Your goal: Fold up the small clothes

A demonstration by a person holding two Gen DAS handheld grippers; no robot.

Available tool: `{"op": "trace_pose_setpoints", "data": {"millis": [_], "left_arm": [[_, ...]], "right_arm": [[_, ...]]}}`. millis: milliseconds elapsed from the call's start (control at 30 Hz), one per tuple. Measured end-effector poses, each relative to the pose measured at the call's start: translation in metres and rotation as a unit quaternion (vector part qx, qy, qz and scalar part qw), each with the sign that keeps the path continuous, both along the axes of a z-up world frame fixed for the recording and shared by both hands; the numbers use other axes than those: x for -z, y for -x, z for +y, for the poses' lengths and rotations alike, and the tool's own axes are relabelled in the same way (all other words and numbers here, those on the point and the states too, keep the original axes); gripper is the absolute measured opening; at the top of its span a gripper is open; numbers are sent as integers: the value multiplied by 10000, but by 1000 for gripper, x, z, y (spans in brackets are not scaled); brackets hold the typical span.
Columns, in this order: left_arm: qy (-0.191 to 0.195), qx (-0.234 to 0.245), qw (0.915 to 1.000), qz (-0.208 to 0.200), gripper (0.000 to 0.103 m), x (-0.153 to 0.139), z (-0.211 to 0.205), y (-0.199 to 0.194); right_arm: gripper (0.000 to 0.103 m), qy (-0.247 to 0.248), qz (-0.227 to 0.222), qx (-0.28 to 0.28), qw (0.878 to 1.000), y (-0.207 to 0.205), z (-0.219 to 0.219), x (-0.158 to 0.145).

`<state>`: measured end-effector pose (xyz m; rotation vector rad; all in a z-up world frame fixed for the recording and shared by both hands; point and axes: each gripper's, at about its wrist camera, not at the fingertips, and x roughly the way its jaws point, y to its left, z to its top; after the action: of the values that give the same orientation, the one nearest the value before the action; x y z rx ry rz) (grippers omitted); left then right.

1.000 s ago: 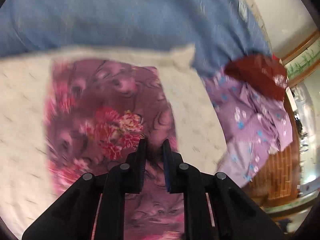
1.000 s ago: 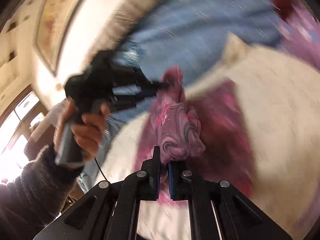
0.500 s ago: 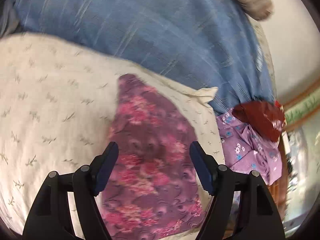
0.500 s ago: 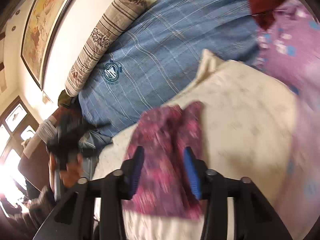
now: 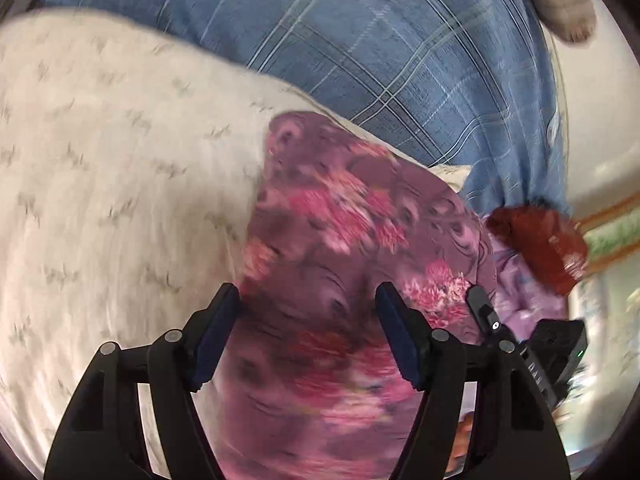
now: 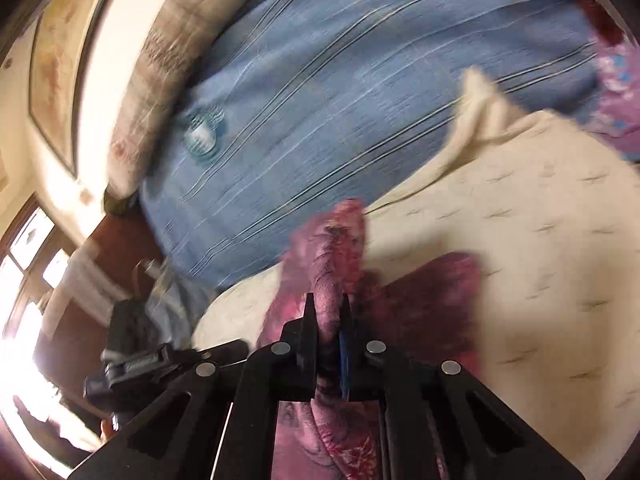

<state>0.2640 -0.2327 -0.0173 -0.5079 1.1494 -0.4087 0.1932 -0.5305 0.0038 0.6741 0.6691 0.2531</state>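
Observation:
A purple floral garment point(image 5: 352, 216) lies on a cream pillow point(image 5: 120, 160). My left gripper point(image 5: 308, 296) hovers over the garment's near part. Its jaws stand wide and are closing; the cloth lies beneath them and neither pad presses on it. My right gripper point(image 6: 327, 304) is shut on a raised fold of the same garment point(image 6: 336, 248), which stands up in a ridge ahead of the fingers. The right gripper point(image 5: 478, 298) also shows at the garment's right edge in the left wrist view. The left gripper point(image 6: 132, 360) is a dark, blurred shape at the lower left of the right wrist view.
A blue striped bedsheet point(image 5: 360, 40) spreads behind the pillow. A red cloth point(image 5: 536, 244) and a lilac flowered cloth point(image 5: 516, 280) lie to the right. A striped bolster point(image 6: 168, 52) rests against the wall. The cream pillow point(image 6: 540, 220) reaches far to the right.
The left gripper let go of the garment, opened wide and moved over it. The right gripper opened, then shut again on a fold. The garment went from hanging to lying on the pillow.

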Motion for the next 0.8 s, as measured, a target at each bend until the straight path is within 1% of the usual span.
{"op": "trace_pose_setpoints", "data": {"millis": [33,67,133,167,200,233,333,433,533,667,800], "left_arm": [[-242,-14,9997,-35,69,3,-6,-3],[-360,43,9993,-33,69,9,-14,-4],[-536,130,9985,5,69,17,-23,-2],[-642,144,9978,-33,69,18,-26,1],[-744,159,9971,-92,69,18,-28,4],[-843,175,9962,-144,69,15,-29,8],[-996,201,9944,-294,69,4,-27,19],[-1208,229,9910,-523,69,-10,-30,34],[-1347,278,9881,-683,69,-20,-32,49],[-1462,316,9858,-764,69,-27,-31,66],[-1580,351,9841,-732,69,-31,-27,80]], "right_arm": [[7,19,255,79,9996,-3,-7,13],[7,81,653,127,9978,-8,-13,33],[8,221,1008,28,9947,-9,-11,55],[8,253,1015,28,9945,-6,-9,60],[9,195,943,63,9953,-5,-10,59],[14,111,892,68,9959,-3,-11,54],[15,69,787,111,9968,7,-12,44],[16,169,779,128,9967,30,-13,32],[19,86,808,135,9966,52,-16,28],[28,40,802,228,9965,90,-21,24],[30,-95,814,333,9961,109,-24,23]]}}
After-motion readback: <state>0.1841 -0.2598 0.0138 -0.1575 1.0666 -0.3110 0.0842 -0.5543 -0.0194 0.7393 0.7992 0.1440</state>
